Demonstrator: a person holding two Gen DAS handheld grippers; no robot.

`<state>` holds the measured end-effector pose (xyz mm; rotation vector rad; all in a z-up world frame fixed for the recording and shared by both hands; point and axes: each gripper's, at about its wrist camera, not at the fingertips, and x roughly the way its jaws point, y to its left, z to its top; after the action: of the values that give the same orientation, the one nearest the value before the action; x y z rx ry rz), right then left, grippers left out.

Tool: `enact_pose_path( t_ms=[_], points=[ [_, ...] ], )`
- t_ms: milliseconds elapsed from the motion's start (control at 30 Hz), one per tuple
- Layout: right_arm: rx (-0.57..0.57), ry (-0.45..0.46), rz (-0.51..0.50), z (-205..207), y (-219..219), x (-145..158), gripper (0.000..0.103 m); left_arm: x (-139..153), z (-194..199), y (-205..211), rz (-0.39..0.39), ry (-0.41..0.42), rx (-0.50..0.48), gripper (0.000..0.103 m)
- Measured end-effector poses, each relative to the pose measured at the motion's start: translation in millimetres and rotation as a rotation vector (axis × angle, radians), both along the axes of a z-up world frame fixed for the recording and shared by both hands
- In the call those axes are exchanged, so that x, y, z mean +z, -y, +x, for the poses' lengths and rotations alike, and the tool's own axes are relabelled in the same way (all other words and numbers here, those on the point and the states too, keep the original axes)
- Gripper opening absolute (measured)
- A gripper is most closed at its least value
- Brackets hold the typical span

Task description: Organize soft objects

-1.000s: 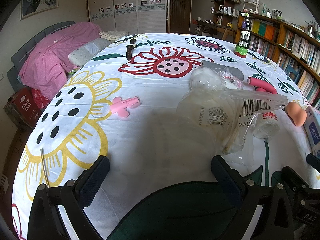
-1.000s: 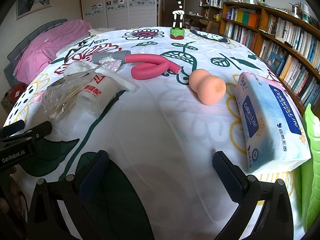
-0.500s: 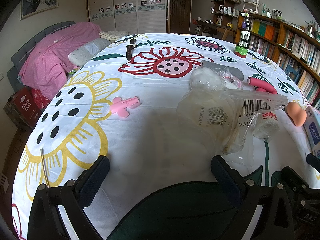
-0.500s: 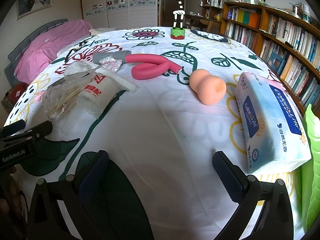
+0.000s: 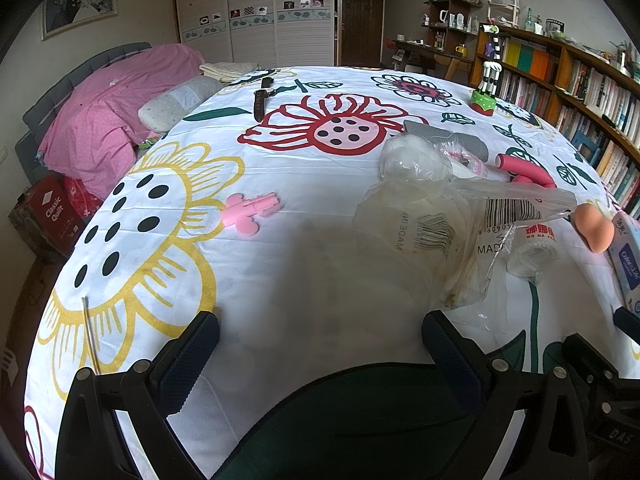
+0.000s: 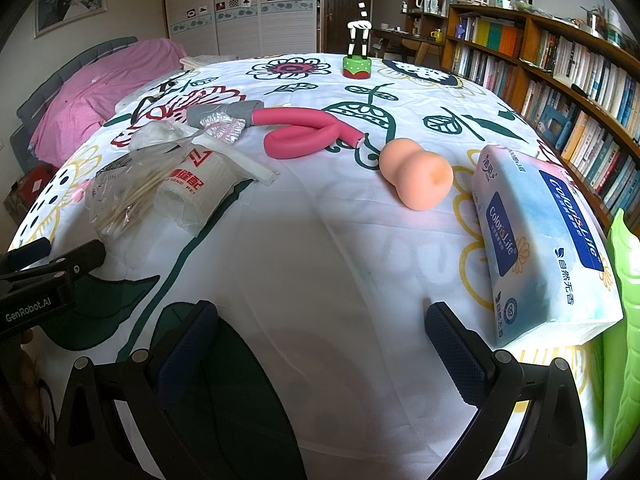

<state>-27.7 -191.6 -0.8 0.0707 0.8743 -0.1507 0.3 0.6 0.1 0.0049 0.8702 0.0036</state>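
Soft things lie on a flowered sheet. A peach makeup sponge (image 6: 416,174) sits mid-right, a bent pink foam roller (image 6: 304,134) behind it, a blue tissue pack (image 6: 536,236) at right. A clear bag of cotton swabs (image 6: 128,196) and a bandage roll (image 6: 196,188) lie at left. In the left wrist view I see a bag of cotton pads (image 5: 416,232), a cotton ball bag (image 5: 412,160) and a pink rubber piece (image 5: 250,210). My left gripper (image 5: 320,344) and right gripper (image 6: 322,344) are both open, empty, low over the near sheet.
A striped toy on a green base (image 6: 357,64) stands at the back. A watch (image 5: 262,100) lies far back. A green object (image 6: 624,320) sits at the right edge. Bookshelves (image 6: 560,72) line the right; a bed with pink covers (image 5: 116,112) is at left.
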Motion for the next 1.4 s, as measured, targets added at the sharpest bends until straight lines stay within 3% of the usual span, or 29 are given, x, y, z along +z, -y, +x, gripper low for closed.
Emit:
enact_pose_path(
  t_ms=[433,700,1033,1400],
  points=[
    [0.044,-0.008,-0.007,0.5,2.4,-0.6,0.103,0.5,-1.6,-0.2,0.002,0.000,0.001,0.103],
    [0.131,-0.044,-0.018,6.4,5.6,1.6,0.103,1.0,-2.8,-0.6,-0.001,-0.001,-0.008,0.103],
    [0.151,-0.085,-0.006,7.5,6.3,2.3,0.103,8.1,-8.3,5.5,-0.071,0.011,-0.130,0.103],
    [0.148,-0.052,-0.003,1.7,8.0,1.4,0.103,23.5,2.3,27.7,-0.024,0.055,-0.196,0.103]
  ],
)
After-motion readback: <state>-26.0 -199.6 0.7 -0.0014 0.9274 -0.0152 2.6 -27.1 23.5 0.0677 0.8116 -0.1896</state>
